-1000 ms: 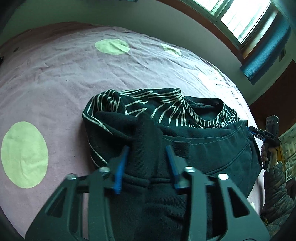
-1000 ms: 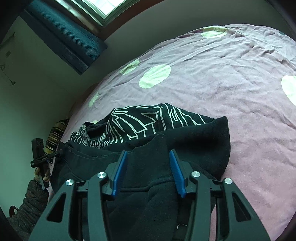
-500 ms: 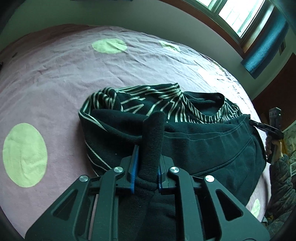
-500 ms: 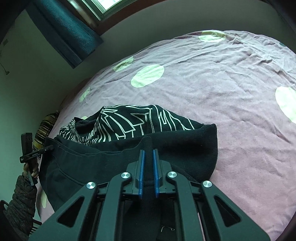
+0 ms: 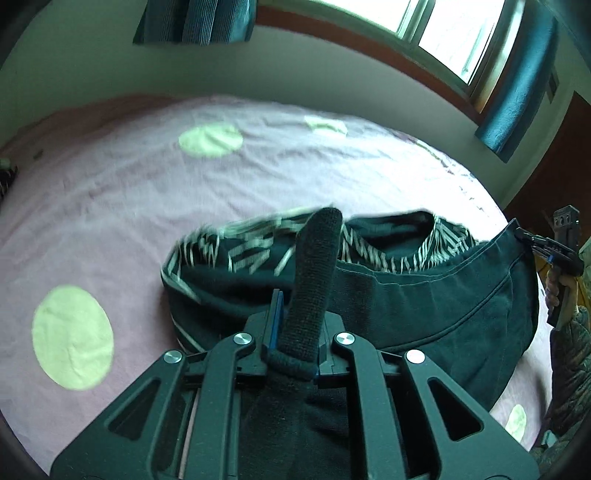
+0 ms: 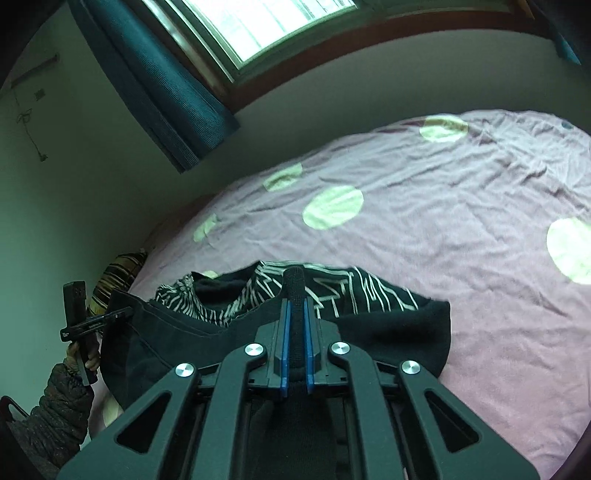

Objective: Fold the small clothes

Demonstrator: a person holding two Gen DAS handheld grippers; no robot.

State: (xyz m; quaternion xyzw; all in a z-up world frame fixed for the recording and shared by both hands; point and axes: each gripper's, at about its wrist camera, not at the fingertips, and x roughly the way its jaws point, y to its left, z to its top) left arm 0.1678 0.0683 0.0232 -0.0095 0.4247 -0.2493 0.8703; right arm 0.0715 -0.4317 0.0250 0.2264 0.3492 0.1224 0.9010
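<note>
A small dark sweatshirt [image 5: 424, 310] with white zigzag lines lies bunched on the pink bed; it also shows in the right wrist view [image 6: 388, 325]. My left gripper [image 5: 295, 332] is shut on a ribbed hem fold [image 5: 314, 273] that sticks up between the blue pads. My right gripper [image 6: 295, 347] is shut on another ribbed fold [image 6: 294, 295] of the same hem. The hem stretches between both grippers and is lifted off the bed. The right gripper shows at the far right of the left view [image 5: 554, 251]; the left gripper shows at the far left of the right view [image 6: 92, 321].
The pink bed sheet [image 5: 147, 206] with pale green dots [image 5: 72, 350] spreads behind the garment. A wall, window [image 6: 266, 22] and blue curtains [image 6: 162, 85] stand beyond the bed. A striped pillow [image 6: 118, 273] lies at the bed's left end.
Both grippers closed on the sweatshirt's ribbed hem, then lifted it; the views tilted up and the hem pulled taut between them.
</note>
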